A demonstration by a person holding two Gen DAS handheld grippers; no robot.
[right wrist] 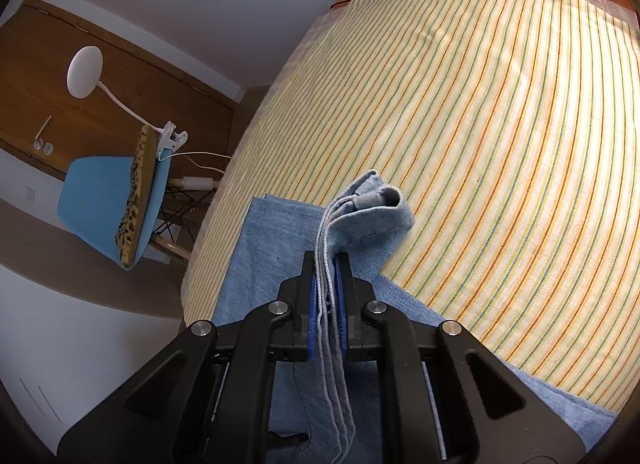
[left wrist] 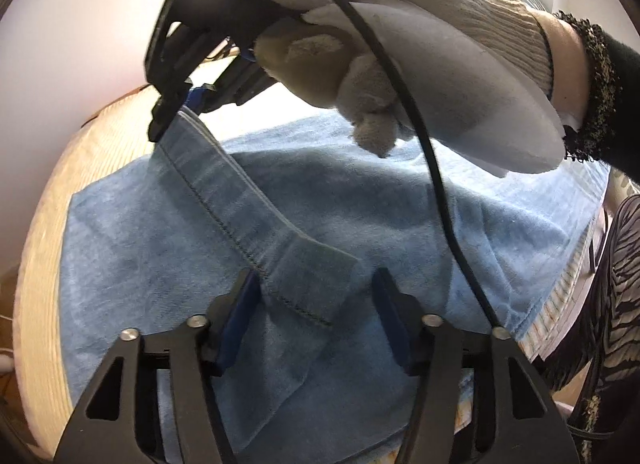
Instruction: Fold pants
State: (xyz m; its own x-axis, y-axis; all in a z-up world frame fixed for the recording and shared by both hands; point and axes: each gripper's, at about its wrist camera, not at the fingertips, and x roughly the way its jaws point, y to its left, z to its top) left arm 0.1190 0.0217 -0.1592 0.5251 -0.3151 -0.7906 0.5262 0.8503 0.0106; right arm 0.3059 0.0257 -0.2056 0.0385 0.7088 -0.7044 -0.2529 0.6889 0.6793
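Across the left wrist view, your left gripper sits at the bottom centre with its blue-padded black fingers standing partly apart. A hemmed edge of the light blue denim pants lies between them, close to the left pad, though you cannot tell whether either pad touches it. That stitched band of cloth rises diagonally to the upper left, where your right gripper has hold of its far end. Your right hand, in a white knitted glove, wraps that tool across the top of the frame, and a black cable drops from it to the lower right. The rest of the pants lies spread flat below, over a pale wooden tabletop that shows along the left edge

Low in the centre of the right wrist view, your right gripper is closed tight on several stacked layers of the denim pants, whose folded edges poke out beyond the fingertips. Behind them a yellow cloth with thin orange and green stripes fills the right side. At the left stands a light blue chair with a leopard-print cushion, and a white clip-on lamp is clamped to it
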